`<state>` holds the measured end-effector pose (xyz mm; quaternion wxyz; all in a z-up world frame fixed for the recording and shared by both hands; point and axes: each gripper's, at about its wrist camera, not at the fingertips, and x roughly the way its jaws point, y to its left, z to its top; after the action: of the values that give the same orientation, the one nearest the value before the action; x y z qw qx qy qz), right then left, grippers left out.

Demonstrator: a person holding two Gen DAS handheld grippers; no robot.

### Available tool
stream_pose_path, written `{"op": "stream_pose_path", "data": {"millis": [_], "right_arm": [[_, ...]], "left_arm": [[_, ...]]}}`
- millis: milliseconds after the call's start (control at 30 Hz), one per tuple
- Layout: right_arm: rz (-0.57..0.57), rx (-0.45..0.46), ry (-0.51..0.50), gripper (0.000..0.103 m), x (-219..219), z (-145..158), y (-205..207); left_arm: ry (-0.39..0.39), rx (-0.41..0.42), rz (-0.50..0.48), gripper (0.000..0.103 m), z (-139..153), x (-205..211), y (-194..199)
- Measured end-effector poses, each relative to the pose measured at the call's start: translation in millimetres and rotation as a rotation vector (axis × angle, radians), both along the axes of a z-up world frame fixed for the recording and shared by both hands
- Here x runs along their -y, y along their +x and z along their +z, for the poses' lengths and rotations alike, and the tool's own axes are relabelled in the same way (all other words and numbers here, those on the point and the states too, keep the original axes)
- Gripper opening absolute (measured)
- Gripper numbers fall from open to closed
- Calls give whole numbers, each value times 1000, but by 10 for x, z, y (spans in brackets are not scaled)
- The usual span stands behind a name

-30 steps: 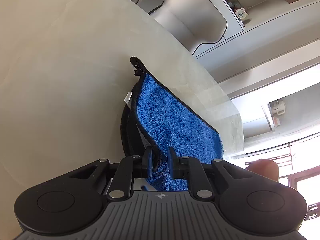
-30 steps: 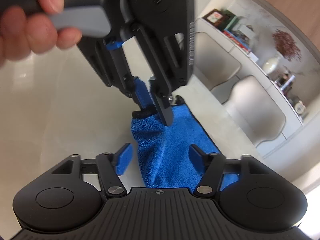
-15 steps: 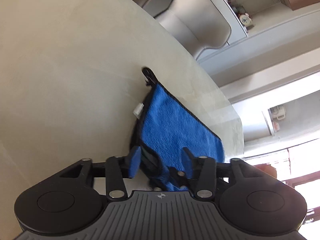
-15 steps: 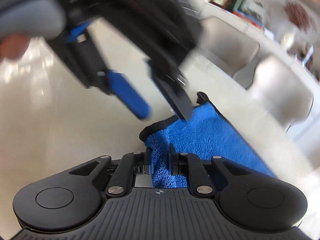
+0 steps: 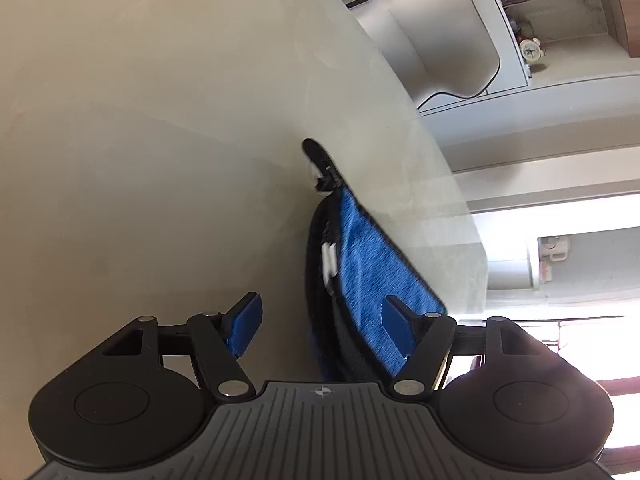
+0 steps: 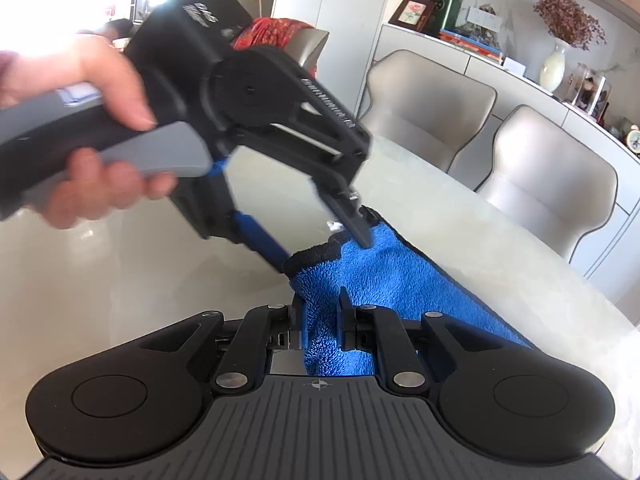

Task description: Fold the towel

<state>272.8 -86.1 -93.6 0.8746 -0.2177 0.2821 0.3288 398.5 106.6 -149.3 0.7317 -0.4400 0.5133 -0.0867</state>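
A blue towel [image 5: 372, 272] with black trim, a black hanging loop [image 5: 318, 156] and a white tag [image 5: 329, 260] lies partly lifted off the pale table. My left gripper [image 5: 320, 324] is open, its blue pads on either side of the towel's near edge without gripping it. In the right wrist view my right gripper [image 6: 319, 316] is shut on a bunched fold of the towel [image 6: 384, 272]. The left gripper [image 6: 320, 240] shows there too, held in a hand, open, its fingers straddling the towel's raised black-trimmed corner.
The pale glossy table [image 6: 120, 272] has a curved far edge. Two beige chairs [image 6: 548, 184] stand behind it. A shelf with books, a picture frame and a white vase [image 6: 554, 68] runs along the wall. A bright window is at the left.
My left gripper let go of the towel, opened wide and moved back and left. My right gripper closed on the towel's fold and keeps hold of it.
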Motion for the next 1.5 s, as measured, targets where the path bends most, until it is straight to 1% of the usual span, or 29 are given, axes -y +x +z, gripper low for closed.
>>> {"op": "stream_pose_path", "data": {"millis": [133,233,300,333,367,400,433,467,533,600,633,667,733,800,867,933,967,1000,1067,1133,1233,1400,1500], "right_arm": [[2,-10,3,12,0,4,12],[9,-5,-3,13,-18,5,33],[10,4,-9,13,-31,0,38],[10,7,-10,13,-35,-5,41],[8,9,-7,14,-38,-10,40],[6,11,-3,14,-41,-15,37],[4,15,0,16,-44,-22,33],[2,20,1,16,-47,-29,29],[2,24,1,19,-60,-42,25],[1,38,-1,31,-85,-53,9],[-1,56,-4,41,-100,-57,-17],[1,80,-7,44,-119,-57,-28],[15,112,-12,44,-158,-57,-38],[28,118,-5,42,-186,-53,-37],[33,98,11,16,-194,-39,-38],[14,64,28,15,-173,-28,-10],[1,50,42,12,-146,-19,14],[-23,29,69,12,-87,-8,29],[-72,1,138,12,42,38,23],[-146,-30,250,12,262,119,33],[-261,-55,394,12,621,197,6],[-441,-88,549,12,1201,163,-111],[-519,-121,628,12,1495,81,-197]], "left_arm": [[2,19,-11,70,-15,77,188],[43,51,-28,67,21,152,283],[79,72,-40,55,51,195,326],[100,85,-50,39,71,218,348],[119,97,-62,28,93,236,365],[127,103,-67,23,110,245,374],[131,107,-72,13,124,251,382],[131,107,-73,11,136,252,388],[136,106,-73,11,155,248,388],[147,106,-75,10,177,243,382],[151,105,-76,10,182,239,382],[153,103,-75,10,186,235,382],[155,96,-70,9,187,227,388],[157,89,-65,9,189,219,394],[155,86,-69,9,196,221,401],[154,86,-76,9,215,235,412],[154,88,-83,9,238,259,423],[155,91,-90,9,261,282,434],[140,100,-101,9,308,347,465],[121,114,-114,9,368,436,503],[122,159,-170,9,525,707,567],[120,204,-279,9,655,1268,676],[129,211,-349,9,622,1651,700]]}}
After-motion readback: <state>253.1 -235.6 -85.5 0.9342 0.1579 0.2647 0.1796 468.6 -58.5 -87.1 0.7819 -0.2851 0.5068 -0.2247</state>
